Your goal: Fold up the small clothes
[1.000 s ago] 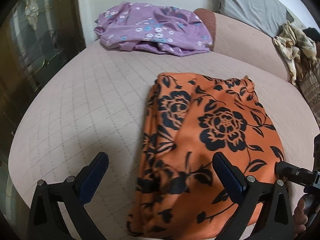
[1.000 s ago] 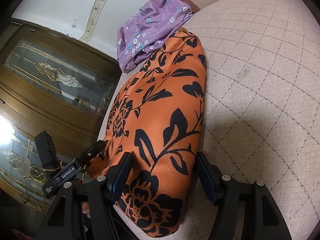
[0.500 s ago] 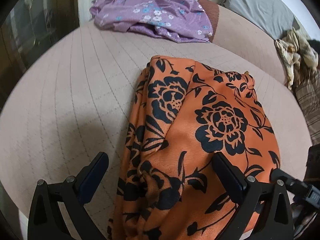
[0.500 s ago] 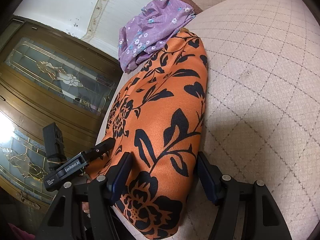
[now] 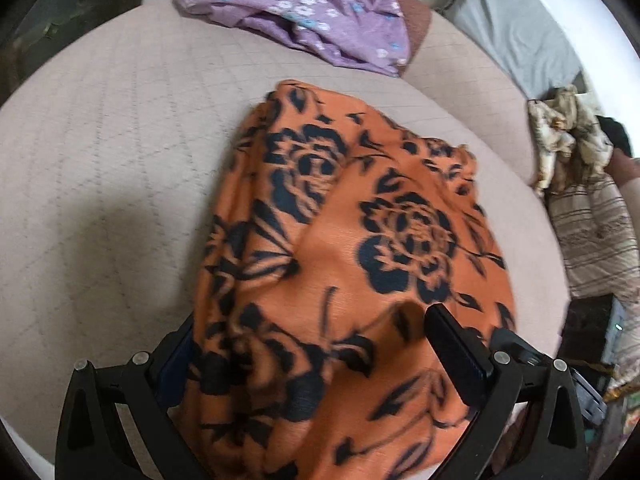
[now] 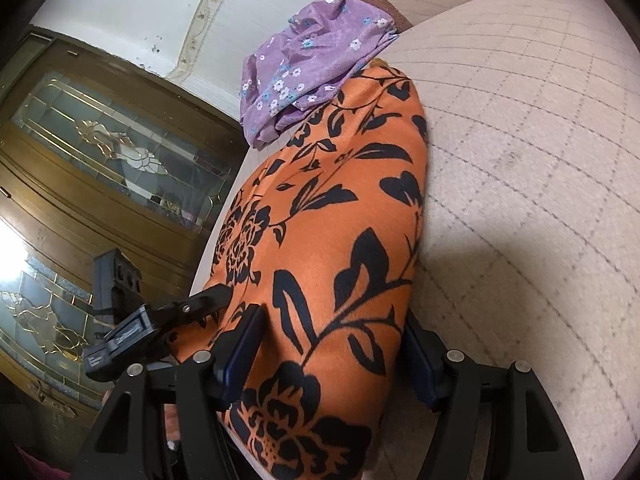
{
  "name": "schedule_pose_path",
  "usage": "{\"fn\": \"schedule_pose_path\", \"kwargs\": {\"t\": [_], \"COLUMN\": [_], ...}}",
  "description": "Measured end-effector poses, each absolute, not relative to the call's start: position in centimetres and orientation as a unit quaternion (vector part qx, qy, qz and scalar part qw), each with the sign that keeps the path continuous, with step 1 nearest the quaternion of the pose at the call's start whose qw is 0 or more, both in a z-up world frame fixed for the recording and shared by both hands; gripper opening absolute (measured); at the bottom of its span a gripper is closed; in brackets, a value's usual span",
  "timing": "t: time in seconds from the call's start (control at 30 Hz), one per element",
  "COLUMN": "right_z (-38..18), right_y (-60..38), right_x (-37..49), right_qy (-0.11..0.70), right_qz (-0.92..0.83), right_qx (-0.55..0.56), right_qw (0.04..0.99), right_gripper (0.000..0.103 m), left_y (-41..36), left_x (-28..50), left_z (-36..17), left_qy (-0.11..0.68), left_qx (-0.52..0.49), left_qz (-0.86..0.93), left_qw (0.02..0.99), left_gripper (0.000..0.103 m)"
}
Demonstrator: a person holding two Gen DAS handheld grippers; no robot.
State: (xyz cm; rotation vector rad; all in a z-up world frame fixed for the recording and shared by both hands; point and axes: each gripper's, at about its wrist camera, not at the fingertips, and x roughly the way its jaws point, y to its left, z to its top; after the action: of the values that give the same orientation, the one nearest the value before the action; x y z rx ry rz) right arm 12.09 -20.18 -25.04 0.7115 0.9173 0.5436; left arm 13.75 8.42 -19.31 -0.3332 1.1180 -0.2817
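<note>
On the quilted pink bed (image 5: 120, 168), the orange floral garment (image 5: 360, 260) lay partly folded at its near edge; your left claw (image 5: 312, 356) had tipped down over it, like your right claw (image 6: 328, 360), both open, astride it, ungripped

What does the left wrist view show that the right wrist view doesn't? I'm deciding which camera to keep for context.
Only the left wrist view shows the grey pillow and the crumpled beige cloth. Only the right wrist view shows the wooden glass-panelled door and the left gripper seen from outside. Both show the orange floral garment between gripper fingers, the purple garment and the quilted cushion.
</note>
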Motion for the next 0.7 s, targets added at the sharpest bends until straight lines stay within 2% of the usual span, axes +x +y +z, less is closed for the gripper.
{"fn": "schedule_pose_path", "kwargs": {"t": [0.1,0.17,0.23,0.4,0.53,0.7], "right_z": [-25.0,-24.9,-24.9,-24.4,-23.0,-21.6], "right_y": [-19.4,-18.9,-18.3,-17.5,-17.0,-18.3], "right_x": [13.0,13.5,13.8,13.5,12.4,11.5], "right_qy": [0.43,0.43,0.426,0.414,0.393,0.368], "right_qz": [0.256,0.255,0.251,0.237,0.226,0.21], "right_qx": [0.325,0.315,0.302,0.272,0.236,0.227], "right_qw": [0.802,0.807,0.815,0.836,0.859,0.877], "right_gripper": [0.069,0.067,0.063,0.048,0.041,0.039], "left_y": [8.5,8.8,9.2,9.2,8.2,6.8], "left_x": [13.3,13.2,13.0,13.1,12.7,12.0], "left_z": [-19.1,-19.2,-19.3,-18.8,-17.8,-17.0], "left_qy": [0.519,0.515,0.512,0.497,0.48,0.474], "left_qx": [-0.165,-0.174,-0.175,-0.169,-0.148,-0.14], "left_qz": [-0.143,-0.14,-0.132,-0.136,-0.132,-0.154], "left_qw": [0.827,0.828,0.831,0.84,0.855,0.856], "left_gripper": [0.099,0.091,0.077,0.056,0.043,0.04]}}
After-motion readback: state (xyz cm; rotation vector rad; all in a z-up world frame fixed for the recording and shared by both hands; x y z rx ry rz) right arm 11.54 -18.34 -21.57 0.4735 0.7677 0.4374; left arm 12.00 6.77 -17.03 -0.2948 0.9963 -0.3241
